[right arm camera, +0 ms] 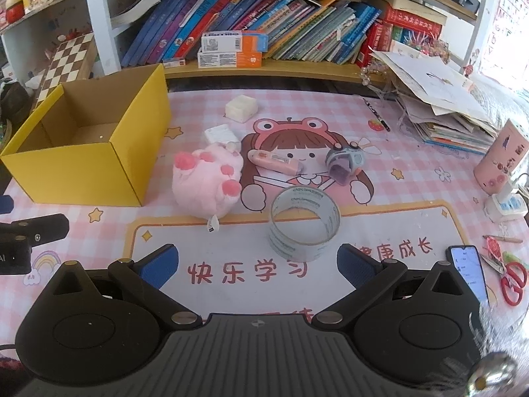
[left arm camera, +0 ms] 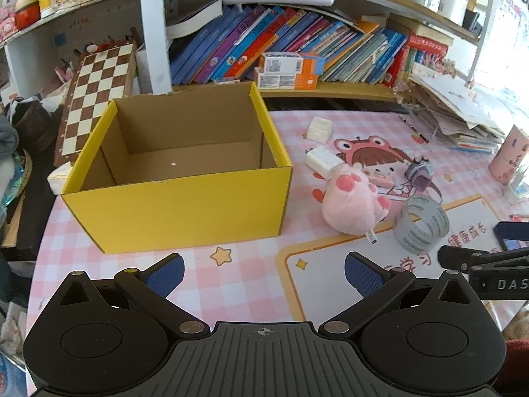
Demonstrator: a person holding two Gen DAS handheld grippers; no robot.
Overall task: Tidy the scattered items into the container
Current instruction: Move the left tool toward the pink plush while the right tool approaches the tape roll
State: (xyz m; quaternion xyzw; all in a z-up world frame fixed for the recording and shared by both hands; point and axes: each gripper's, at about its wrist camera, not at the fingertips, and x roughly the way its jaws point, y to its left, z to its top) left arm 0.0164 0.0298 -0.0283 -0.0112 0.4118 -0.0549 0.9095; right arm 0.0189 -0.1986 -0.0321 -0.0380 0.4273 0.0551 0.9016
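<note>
- Nothing was tidied yet: the yellow box (left arm camera: 172,178) was empty apart from a tiny white speck on its floor.
- Everything was out on the counter (right arm camera: 380,231), to the right of the box.
- Left to move: pink plush toy (right arm camera: 206,182) just beside the box; tape roll (right arm camera: 305,223) nearest my right gripper (right arm camera: 258,266); pink pen-like gadget (right arm camera: 274,162) and small grey device (right arm camera: 345,162) behind the tape; white block (right arm camera: 241,107) and flat white packet (right arm camera: 220,134) further back.
- The phone (right arm camera: 467,271), scissors (right arm camera: 512,281) and black pen (right arm camera: 377,114) sat at the right edge; I couldn't tell whether they counted as scattered items.
- My left gripper (left arm camera: 264,273) hung low over the counter, in front of the box's near right corner, jaws spread wide, holding nothing.
- My right gripper also had its jaws wide apart and empty, aimed at the tape roll, which sat near but not between the fingers.
- Both were level and pointed forward toward the shelf; I judged the tape roll the likely first pick.
</note>
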